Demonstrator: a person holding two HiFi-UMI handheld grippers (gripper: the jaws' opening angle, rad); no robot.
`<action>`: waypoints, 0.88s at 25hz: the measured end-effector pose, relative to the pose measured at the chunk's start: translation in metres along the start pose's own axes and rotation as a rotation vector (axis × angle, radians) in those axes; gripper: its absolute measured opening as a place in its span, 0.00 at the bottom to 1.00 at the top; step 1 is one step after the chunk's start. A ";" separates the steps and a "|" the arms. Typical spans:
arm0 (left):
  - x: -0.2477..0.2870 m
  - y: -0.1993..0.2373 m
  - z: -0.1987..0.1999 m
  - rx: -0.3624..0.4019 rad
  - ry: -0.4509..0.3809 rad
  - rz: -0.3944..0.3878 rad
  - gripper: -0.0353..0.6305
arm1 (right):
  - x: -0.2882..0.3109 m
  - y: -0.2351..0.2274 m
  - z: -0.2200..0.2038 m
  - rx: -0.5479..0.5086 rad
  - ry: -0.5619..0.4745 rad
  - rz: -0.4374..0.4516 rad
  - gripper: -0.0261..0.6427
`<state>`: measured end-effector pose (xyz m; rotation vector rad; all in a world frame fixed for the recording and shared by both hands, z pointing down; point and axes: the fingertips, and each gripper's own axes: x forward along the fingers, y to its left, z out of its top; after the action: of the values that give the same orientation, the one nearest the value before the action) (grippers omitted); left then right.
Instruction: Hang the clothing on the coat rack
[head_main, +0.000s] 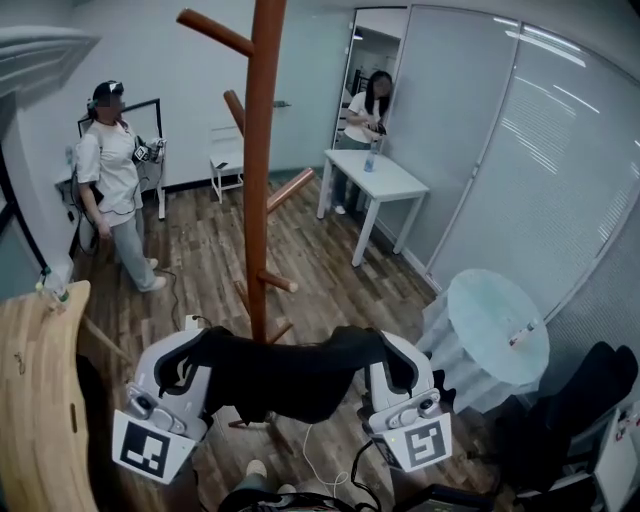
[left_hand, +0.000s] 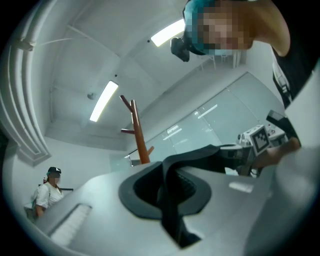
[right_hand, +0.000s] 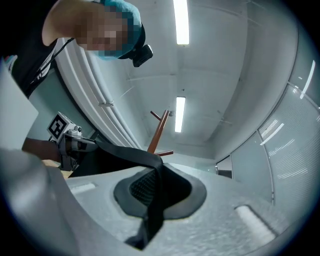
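Observation:
A black garment (head_main: 290, 375) is stretched between my two grippers, low in the head view and just in front of the coat rack's pole. My left gripper (head_main: 200, 352) is shut on the garment's left end (left_hand: 170, 190). At the other end my right gripper (head_main: 392, 358) is shut on the cloth (right_hand: 152, 195). The brown wooden coat rack (head_main: 262, 170) rises straight ahead, with pegs sticking out at several heights. Its top also shows beyond the jaws in the left gripper view as the coat rack (left_hand: 138, 134) and in the right gripper view as the coat rack (right_hand: 157, 135).
A light wooden board (head_main: 40, 400) stands at the left. A round glass table (head_main: 497, 325) and a dark chair (head_main: 580, 400) are at the right. Further back are a white table (head_main: 375, 180), a person in white (head_main: 115, 180) and another person (head_main: 368, 115) by the doorway.

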<state>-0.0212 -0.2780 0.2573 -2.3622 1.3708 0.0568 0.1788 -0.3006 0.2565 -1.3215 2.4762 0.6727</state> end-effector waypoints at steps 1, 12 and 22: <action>0.005 0.005 0.000 0.003 -0.002 0.007 0.05 | 0.007 -0.002 -0.001 0.005 -0.003 0.006 0.05; 0.043 0.059 0.007 -0.031 0.007 0.034 0.05 | 0.079 -0.015 0.016 0.039 -0.057 0.036 0.05; 0.083 0.106 0.010 -0.049 0.029 0.002 0.05 | 0.132 -0.035 0.008 0.018 0.030 -0.020 0.05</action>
<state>-0.0657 -0.3885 0.1945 -2.4110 1.4006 0.0572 0.1349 -0.4080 0.1833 -1.3579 2.4834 0.6291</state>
